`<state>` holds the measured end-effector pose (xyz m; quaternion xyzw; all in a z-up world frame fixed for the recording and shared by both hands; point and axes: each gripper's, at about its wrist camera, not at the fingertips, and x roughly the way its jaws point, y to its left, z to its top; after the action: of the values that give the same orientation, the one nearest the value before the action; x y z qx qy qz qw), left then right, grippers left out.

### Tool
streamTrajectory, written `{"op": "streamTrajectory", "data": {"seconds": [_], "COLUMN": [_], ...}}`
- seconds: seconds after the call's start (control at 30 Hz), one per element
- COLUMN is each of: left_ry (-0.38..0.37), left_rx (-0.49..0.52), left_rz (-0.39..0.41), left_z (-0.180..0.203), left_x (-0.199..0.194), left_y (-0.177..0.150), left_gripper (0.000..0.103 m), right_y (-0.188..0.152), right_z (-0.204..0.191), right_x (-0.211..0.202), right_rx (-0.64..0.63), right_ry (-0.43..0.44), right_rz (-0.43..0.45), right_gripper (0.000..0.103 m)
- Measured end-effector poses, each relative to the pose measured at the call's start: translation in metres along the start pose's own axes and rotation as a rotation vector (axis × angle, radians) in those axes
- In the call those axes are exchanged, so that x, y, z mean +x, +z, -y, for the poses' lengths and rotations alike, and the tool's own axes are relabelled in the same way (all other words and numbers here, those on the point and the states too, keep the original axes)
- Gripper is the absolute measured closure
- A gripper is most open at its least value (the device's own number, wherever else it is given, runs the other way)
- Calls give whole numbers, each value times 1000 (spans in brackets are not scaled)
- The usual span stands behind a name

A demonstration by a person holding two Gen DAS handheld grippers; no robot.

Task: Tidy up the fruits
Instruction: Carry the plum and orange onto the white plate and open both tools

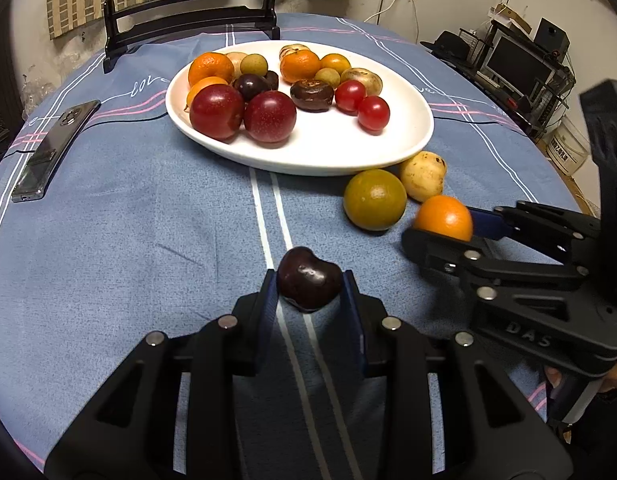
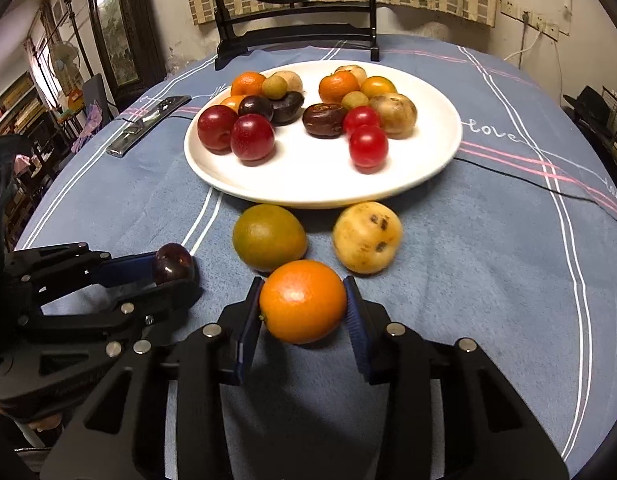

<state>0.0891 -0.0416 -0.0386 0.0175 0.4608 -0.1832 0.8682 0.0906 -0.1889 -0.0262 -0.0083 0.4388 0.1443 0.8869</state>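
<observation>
A small dark glossy fruit [image 1: 309,285] sits between the blue pads of my left gripper [image 1: 309,280], which is shut on it just above the blue cloth. The right wrist view shows the same fruit [image 2: 173,267] in the left gripper [image 2: 175,276] at lower left. My right gripper [image 2: 303,302] is shut on an orange [image 2: 303,300], both pads against its sides; the left wrist view shows that orange [image 1: 444,218] at right. A white plate [image 1: 328,160] [image 2: 328,196] beyond holds two clusters of mixed fruits.
A greenish citrus [image 2: 269,237] and a spotted yellow fruit [image 2: 367,237] lie on the cloth between the orange and the plate's near rim. A phone [image 1: 54,144] lies at the left. A dark mirror stand [image 2: 296,36] rises at the table's far edge.
</observation>
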Motion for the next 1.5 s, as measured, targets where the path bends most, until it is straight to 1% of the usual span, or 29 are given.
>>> {"op": "streamTrajectory", "data": {"seconds": [0.27,0.47,0.7,0.8,0.87,0.93,1.0,1.07,1.17,1.3,1.4,1.5], "left_ry": [28,55,76,68,71,57,48,55,59,100,118,142], "left_rx": [-8,-4,19,33,40,39,38,39,24,11,1,0], "left_rz": [1,40,107,140,166,186,197,206,198,161,129,106], "left_z": [2,4,10,11,12,12,12,12,8,-1,-8,-15], "left_x": [-4,-21,-49,-59,-66,-70,-70,-66,-54,-24,-4,16], "left_y": [-2,1,18,33,45,60,76,89,110,131,142,148], "left_gripper": [71,71,71,71,70,70,70,70,70,70,70,70], "right_y": [-23,-36,-31,-19,-7,8,24,39,60,86,102,115], "right_z": [35,55,61,59,58,55,50,45,39,32,31,39], "right_x": [-25,-45,-72,-85,-92,-97,-97,-95,-87,-61,-36,-4], "right_rx": [81,128,128,102,83,60,36,17,-14,-37,-43,-20], "right_ry": [-11,-21,-8,-8,-11,-11,-3,2,14,38,29,17], "right_rz": [25,61,133,168,197,226,248,264,280,263,231,181], "right_gripper": [63,63,63,63,63,63,63,63,63,63,63,63]}}
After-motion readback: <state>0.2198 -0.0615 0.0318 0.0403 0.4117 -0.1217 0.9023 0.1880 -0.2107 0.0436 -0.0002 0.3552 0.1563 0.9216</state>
